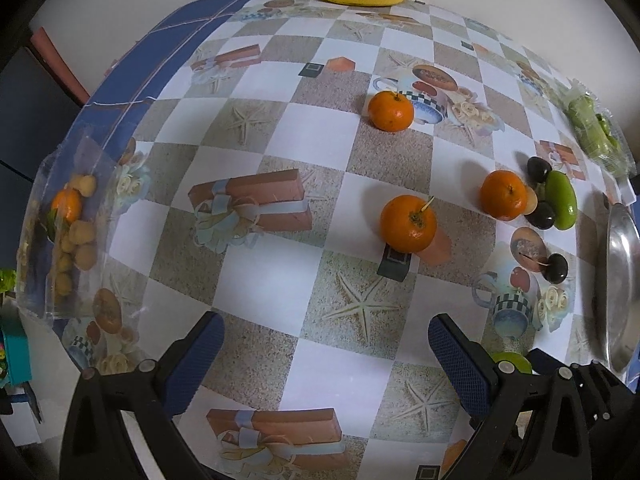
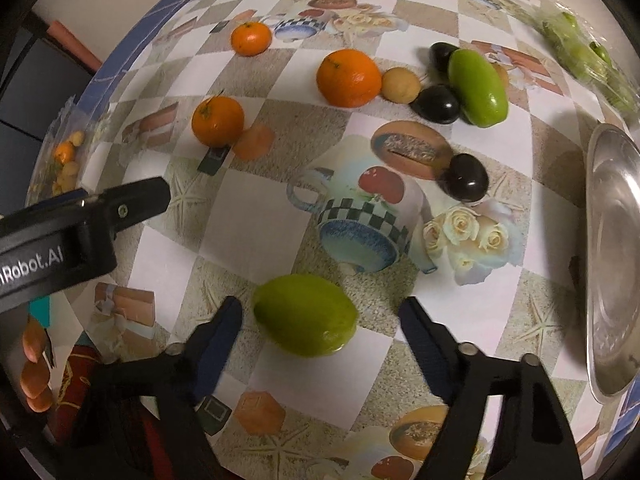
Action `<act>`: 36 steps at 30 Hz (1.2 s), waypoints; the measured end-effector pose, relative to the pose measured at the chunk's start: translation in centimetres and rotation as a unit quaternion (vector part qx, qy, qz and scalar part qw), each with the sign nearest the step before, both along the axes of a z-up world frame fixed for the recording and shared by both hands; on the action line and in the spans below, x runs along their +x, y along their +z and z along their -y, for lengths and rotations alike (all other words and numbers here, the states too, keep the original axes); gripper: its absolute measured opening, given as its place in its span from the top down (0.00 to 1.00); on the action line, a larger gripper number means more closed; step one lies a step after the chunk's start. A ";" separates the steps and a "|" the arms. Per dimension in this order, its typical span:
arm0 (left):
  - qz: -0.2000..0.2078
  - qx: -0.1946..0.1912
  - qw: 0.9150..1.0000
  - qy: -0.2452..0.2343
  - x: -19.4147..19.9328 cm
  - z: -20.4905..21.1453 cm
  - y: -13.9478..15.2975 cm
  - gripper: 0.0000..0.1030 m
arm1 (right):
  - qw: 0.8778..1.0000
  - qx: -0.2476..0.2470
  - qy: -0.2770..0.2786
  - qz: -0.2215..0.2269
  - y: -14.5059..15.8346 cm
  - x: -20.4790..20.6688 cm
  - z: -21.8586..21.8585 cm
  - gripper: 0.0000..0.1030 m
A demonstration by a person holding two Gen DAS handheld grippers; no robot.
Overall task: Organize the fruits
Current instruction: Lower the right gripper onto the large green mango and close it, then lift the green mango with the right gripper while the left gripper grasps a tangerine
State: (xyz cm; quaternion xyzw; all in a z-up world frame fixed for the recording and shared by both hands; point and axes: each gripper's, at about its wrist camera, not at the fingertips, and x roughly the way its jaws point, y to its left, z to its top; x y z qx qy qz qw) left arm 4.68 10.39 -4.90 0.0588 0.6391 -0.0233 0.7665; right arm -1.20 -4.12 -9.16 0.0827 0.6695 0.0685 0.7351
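Smooth oval green fruit (image 2: 306,315), lying on the checked oilcloth-covered table (image 2: 248,216) directly ahead of the right gripper (image 2: 320,320) and already between its blue-padded fingers (image 2: 224,332). Long axis running roughly left to right across the gap, tilted slightly down toward the right, so lined up with the closing direction and not across it. Left end just beside the left pad, possibly touching; cannot tell for certain. Right end apart from the right pad, with bare cloth between. Right gripper spread wide, gripping nothing.

Judged from this: off-centre in the gap, nearer the left pad, so a small shift rightward or a slight twist of the wrist likely needed before closing; otherwise a squeeze end-to-end along the long axis, with a fair chance of the rounded fruit squirting out.

Right hand clearly the nearer 1. Left gripper (image 1: 326,334) also spread apart and holding nothing, aimed at open cloth, with only a sliver of the same green fruit (image 1: 512,362) showing behind its right finger.

Further out: 3 small orange mandarins (image 2: 218,121), several dark plum-like fruits (image 2: 466,177), a 2nd green oval fruit (image 2: 478,87), and a round shiny metal tray (image 2: 612,256) at the right edge, a plausible destination.
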 end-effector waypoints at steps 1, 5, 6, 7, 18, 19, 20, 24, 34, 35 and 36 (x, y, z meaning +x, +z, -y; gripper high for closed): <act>0.001 0.000 1.000 0.000 0.0 0.0 -0.1 0.00 | 1.000 -0.002 0.001 0.002 -0.1 -0.1 -0.2 0.27; 0.001 0.002 1.000 0.000 0.1 0.1 -0.2 0.00 | 1.000 -0.006 0.008 0.008 -0.4 0.2 -0.9 0.30; -0.001 0.004 1.000 0.002 0.2 0.1 -0.2 0.00 | 1.000 -0.006 0.009 0.009 -0.2 -0.4 -0.8 0.31; -0.001 0.006 1.000 0.004 0.2 0.2 -0.3 0.00 | 1.000 -0.008 0.011 0.010 -0.2 -0.4 -1.0 0.31; 0.002 0.016 1.000 0.019 0.0 0.9 0.4 0.00 | 1.000 0.004 0.014 0.013 0.3 0.1 -1.8 0.47; 0.003 0.015 1.000 0.020 -0.1 1.0 0.5 0.00 | 1.000 0.006 0.013 0.013 0.3 0.2 -1.8 0.47; 0.005 0.015 1.000 0.020 -0.1 1.2 0.7 0.00 | 1.000 0.007 0.011 0.013 0.4 0.1 -1.5 0.47; 0.015 0.020 1.000 0.012 -0.2 2.3 1.6 0.00 | 1.000 0.016 0.000 0.014 0.9 -0.4 -0.4 0.47; 0.061 -0.008 0.998 0.026 1.2 3.9 4.2 0.00 | 0.996 0.027 -0.065 0.055 3.8 -0.7 3.8 0.47; 0.066 -0.010 0.997 0.028 1.3 4.1 4.3 0.00 | 0.995 0.026 -0.076 0.058 4.2 -0.6 4.4 0.47; 0.072 -0.013 0.997 0.030 1.7 4.3 4.4 0.00 | 0.994 0.027 -0.086 0.061 4.6 -0.6 5.1 0.47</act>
